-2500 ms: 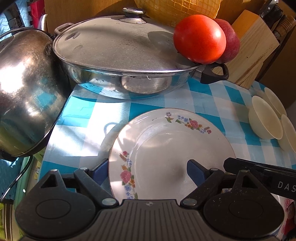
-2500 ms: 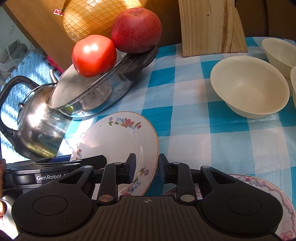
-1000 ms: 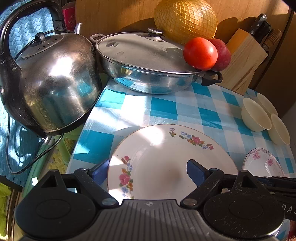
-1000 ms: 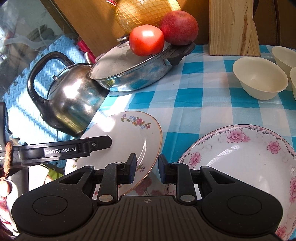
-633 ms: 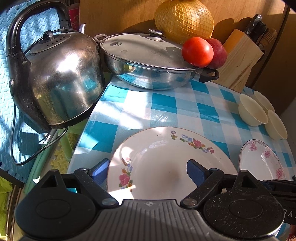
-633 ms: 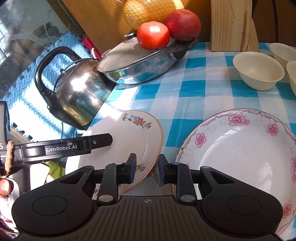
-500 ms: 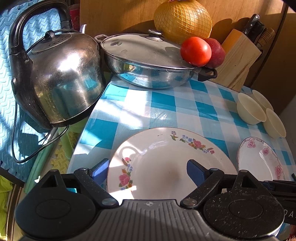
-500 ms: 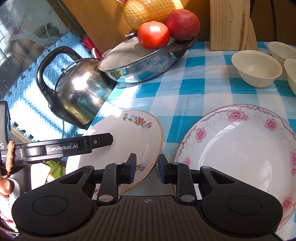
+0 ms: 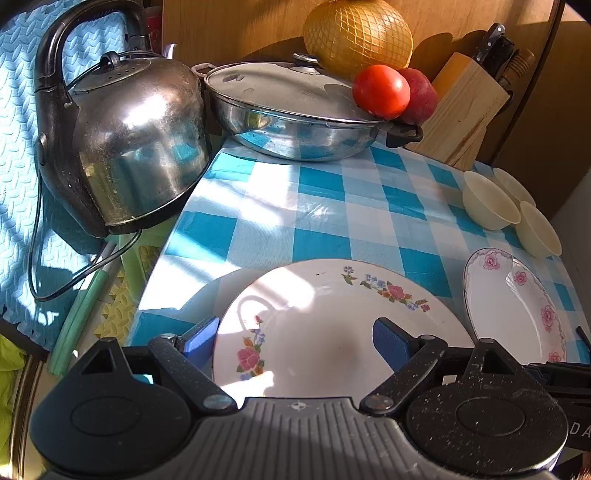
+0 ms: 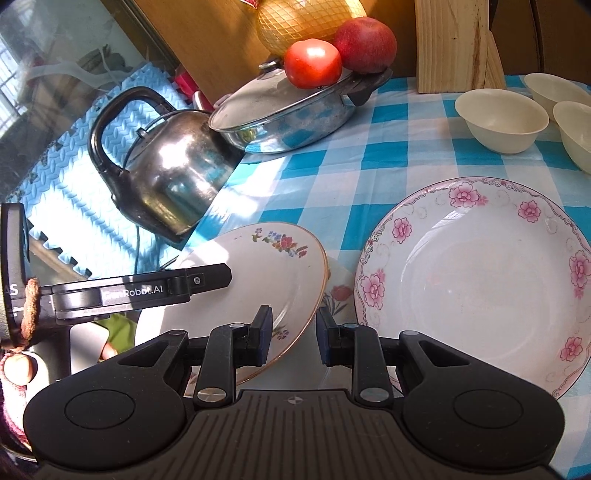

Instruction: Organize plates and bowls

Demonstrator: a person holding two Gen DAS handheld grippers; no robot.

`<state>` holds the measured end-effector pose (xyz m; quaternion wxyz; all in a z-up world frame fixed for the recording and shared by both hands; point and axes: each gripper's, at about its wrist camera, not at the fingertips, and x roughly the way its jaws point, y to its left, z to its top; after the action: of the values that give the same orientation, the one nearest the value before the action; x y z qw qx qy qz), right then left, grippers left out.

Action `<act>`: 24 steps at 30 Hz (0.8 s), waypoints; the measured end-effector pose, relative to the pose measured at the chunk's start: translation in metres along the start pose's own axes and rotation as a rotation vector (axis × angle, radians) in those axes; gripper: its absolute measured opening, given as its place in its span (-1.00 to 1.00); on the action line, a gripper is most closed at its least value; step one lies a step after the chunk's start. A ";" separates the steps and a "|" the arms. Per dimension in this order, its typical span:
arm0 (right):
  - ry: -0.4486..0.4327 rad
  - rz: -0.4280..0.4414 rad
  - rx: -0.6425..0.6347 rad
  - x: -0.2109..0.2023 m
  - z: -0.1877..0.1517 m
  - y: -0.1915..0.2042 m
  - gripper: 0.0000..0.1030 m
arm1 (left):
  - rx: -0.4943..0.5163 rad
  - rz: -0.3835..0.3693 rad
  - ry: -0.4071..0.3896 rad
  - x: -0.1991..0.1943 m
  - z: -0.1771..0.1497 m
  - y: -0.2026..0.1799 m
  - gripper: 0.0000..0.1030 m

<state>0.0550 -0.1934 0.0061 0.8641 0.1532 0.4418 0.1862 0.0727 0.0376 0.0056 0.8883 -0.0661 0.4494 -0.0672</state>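
Observation:
A white plate with small mixed flowers [image 9: 332, 325] is held up off the checked tablecloth; it also shows in the right wrist view [image 10: 258, 273]. My right gripper [image 10: 293, 332] is shut on its rim. My left gripper [image 9: 295, 336] is open, one finger on each side of that plate's near edge. A larger pink-flowered plate [image 10: 476, 277] lies flat on the cloth to the right; it also shows in the left wrist view [image 9: 513, 302]. Three cream bowls [image 10: 502, 122] stand at the far right, also seen in the left wrist view [image 9: 487, 203].
A steel kettle [image 9: 122, 147] stands at the table's left edge. A lidded steel pan [image 9: 295, 110] sits at the back with a tomato [image 9: 380, 90] and an apple on its lid. A netted pomelo [image 9: 356, 35] and a wooden knife block [image 9: 461, 110] stand behind.
Both grippers have pulled back and up with the small-flowered plate. The pink-flowered plate has come fully into view on the right. The jaws have not changed.

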 end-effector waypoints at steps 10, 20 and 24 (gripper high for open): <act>0.020 -0.013 0.007 -0.005 -0.019 0.000 -0.35 | 0.033 -0.006 0.007 -0.004 -0.012 -0.005 0.60; 0.028 -0.046 0.004 -0.012 -0.038 -0.002 -0.35 | 0.073 -0.024 0.023 -0.006 -0.024 -0.013 0.60; 0.020 -0.045 0.010 -0.016 -0.041 -0.004 -0.35 | 0.084 -0.029 0.031 -0.005 -0.028 -0.015 0.60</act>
<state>0.0134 -0.1996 -0.0075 0.8628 0.1454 0.4548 0.1660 0.0464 0.0219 -0.0036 0.8821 -0.0340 0.4590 -0.0998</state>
